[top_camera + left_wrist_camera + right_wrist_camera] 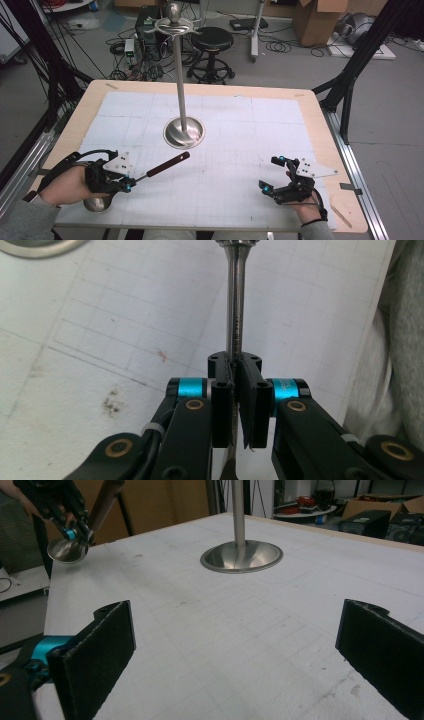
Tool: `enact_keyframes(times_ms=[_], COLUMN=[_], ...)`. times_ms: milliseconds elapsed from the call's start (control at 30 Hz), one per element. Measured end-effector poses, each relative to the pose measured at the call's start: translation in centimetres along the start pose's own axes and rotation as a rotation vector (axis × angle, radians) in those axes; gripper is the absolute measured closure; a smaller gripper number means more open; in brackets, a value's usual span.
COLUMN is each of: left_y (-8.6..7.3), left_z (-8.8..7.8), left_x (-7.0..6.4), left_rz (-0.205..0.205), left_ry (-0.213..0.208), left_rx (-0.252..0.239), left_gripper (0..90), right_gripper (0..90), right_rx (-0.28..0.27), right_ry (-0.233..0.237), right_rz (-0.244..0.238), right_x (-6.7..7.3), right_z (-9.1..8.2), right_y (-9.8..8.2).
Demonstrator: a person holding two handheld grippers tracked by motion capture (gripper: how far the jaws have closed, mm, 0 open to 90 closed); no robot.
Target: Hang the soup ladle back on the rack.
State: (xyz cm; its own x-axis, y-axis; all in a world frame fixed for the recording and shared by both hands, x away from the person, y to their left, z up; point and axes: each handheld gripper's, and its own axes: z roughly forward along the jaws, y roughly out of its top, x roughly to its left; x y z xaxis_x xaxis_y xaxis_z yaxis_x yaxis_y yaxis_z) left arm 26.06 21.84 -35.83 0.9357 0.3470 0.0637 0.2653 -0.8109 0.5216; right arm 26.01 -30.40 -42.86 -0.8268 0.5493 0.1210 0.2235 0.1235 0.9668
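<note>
One worktop (240, 150), white gridded mat on top. Tall steel stand (183, 131) sits mid-far, round base on the mat. Left hand-held gripper (129, 184) at near left, jaws pinched on the thin metal shaft of a ladle (150, 173); dark handle points right and far, bowl near the left hand. Right hand-held gripper (272, 175) at near right, jaws spread wide, nothing between them.
</note>
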Motion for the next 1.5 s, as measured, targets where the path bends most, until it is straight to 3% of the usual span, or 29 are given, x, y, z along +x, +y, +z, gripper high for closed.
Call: enact_keyframes(times_ms=[200, 367, 500, 800, 967, 1100, 1267, 1500], left_y=[-0.1, -0.3, -0.6, -0.7, -0.7, -0.9, -0.8, 0.2], left_z=[-1.3, -1.6, -1.6, -2.0, -2.1, -2.3, -2.2, -2.0], left_x=[0.4, 0.9, 1.4, 1.4, 1.5, 1.7, 1.8, 2.1], left_rz=[-0.040, -0.103, -0.152, -0.210, -0.229, -0.303, -0.327, -0.348], left_ry=[0.008, 0.094, 0.103, 0.154, 0.219, 0.284, 0.329, 0.349], left_rx=[-0.124, -0.230, -0.312, -0.444, -0.504, -0.613, -0.656, -0.699], left_gripper=[84.3, 84.2, 84.2, 84.3, 84.3, 84.3, 84.3, 84.3], right_gripper=[1.5, 1.5, 1.5, 1.5, 1.5, 1.5, 1.5, 1.5], right_rx=[0.001, 0.005, 0.004, 0.004, 0.005, -0.001, 0.000, -0.002], right_ry=[-0.003, -0.005, -0.006, -0.003, -0.003, -0.005, -0.004, -0.001], right_rz=[-0.002, -0.008, -0.007, -0.007, -0.008, -0.013, -0.010, -0.016], right_x=[0.0, 0.0, 0.0, 0.0, 0.0, 0.0, 0.0, 0.1], right_z=[0.0, 0.1, 0.0, 0.0, 0.0, 0.0, 0.0, 0.1], right_y=[0.0, 0.0, 0.0, 0.0, 0.0, 0.0, 0.0, 0.1])
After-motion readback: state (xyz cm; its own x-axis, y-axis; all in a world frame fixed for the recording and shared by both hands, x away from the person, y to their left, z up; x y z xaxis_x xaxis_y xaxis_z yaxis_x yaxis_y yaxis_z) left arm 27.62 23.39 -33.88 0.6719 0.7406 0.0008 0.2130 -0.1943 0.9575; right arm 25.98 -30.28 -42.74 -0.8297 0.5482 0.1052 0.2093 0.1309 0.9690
